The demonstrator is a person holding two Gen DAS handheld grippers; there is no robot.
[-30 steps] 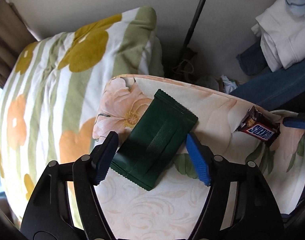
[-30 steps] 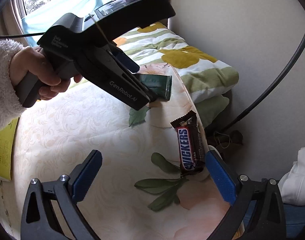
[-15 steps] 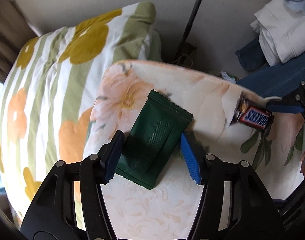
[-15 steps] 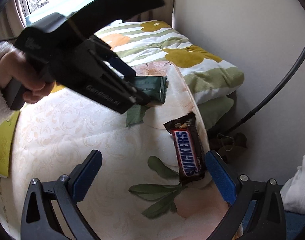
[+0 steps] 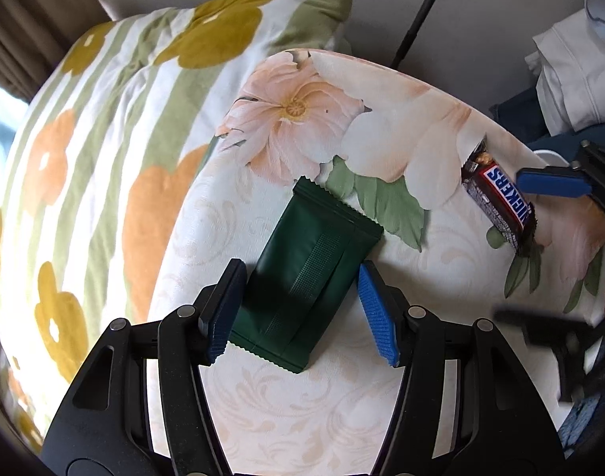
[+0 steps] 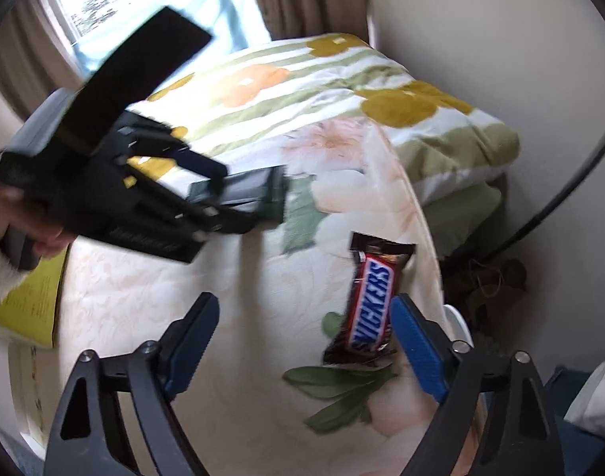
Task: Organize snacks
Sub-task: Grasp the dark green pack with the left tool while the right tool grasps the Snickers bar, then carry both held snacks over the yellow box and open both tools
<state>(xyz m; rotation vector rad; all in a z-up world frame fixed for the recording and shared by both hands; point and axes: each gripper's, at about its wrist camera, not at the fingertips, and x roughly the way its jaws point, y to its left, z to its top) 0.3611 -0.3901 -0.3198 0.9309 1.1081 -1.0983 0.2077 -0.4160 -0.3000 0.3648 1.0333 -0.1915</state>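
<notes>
I saw my left hand-held gripper (image 5: 302,309) clamping the unlabelled dark-green foil packet (image 5: 310,273) on the floral mattress (image 5: 302,416); my right hand-held gripper (image 6: 302,341), closing, straddled the brown "SNICKERS" bar (image 6: 371,301), unpinched.

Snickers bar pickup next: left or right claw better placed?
Right. The right claw has the Snickers bar beside its right finger, jaws closing without gripping it. The left claw straddles the green packet.

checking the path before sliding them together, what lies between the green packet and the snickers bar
Only bare floral cloth: printed green leaves and pale petals, nothing standing on it. The left wrist view shows the whole stretch between the green packet and the Snickers bar.
</notes>
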